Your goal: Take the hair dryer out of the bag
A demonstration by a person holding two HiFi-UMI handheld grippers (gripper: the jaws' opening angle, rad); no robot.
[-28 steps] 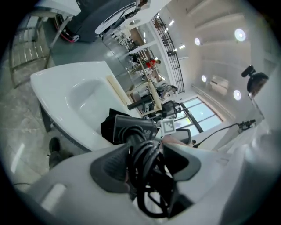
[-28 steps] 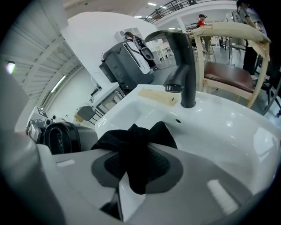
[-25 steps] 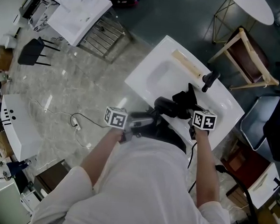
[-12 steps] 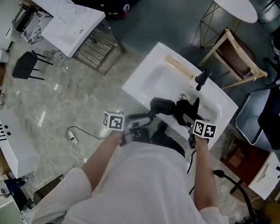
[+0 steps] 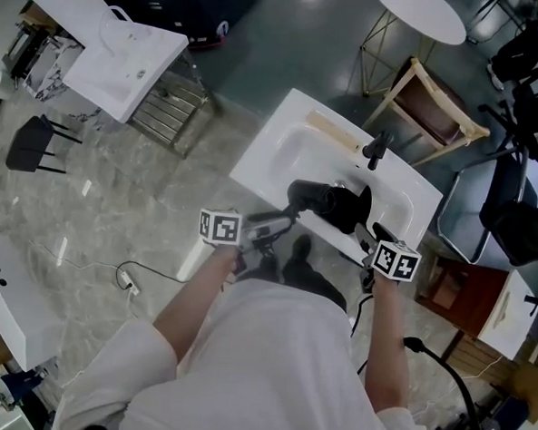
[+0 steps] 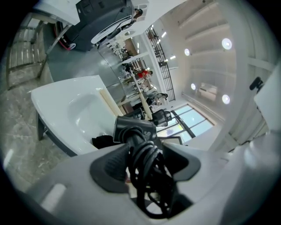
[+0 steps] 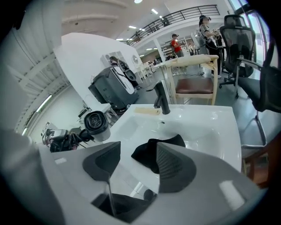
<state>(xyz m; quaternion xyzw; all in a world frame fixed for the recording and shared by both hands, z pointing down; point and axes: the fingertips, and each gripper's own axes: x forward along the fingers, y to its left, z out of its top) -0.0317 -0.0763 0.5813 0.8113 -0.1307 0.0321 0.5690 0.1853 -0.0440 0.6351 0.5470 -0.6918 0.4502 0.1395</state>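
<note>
The left claw (image 6: 141, 163) is clenched on the cord-wrapped handle of the black plastic hair dryer (image 5: 317, 202), holding it out level near the front rim of the white ceramic washbasin (image 5: 272, 160), clear of the limp black fabric bag (image 7: 151, 154) lying in the bowl. The right claw (image 7: 137, 154), jaws just opened and empty, hovers released above that bag, which seemingly needs no steadying now.
</note>
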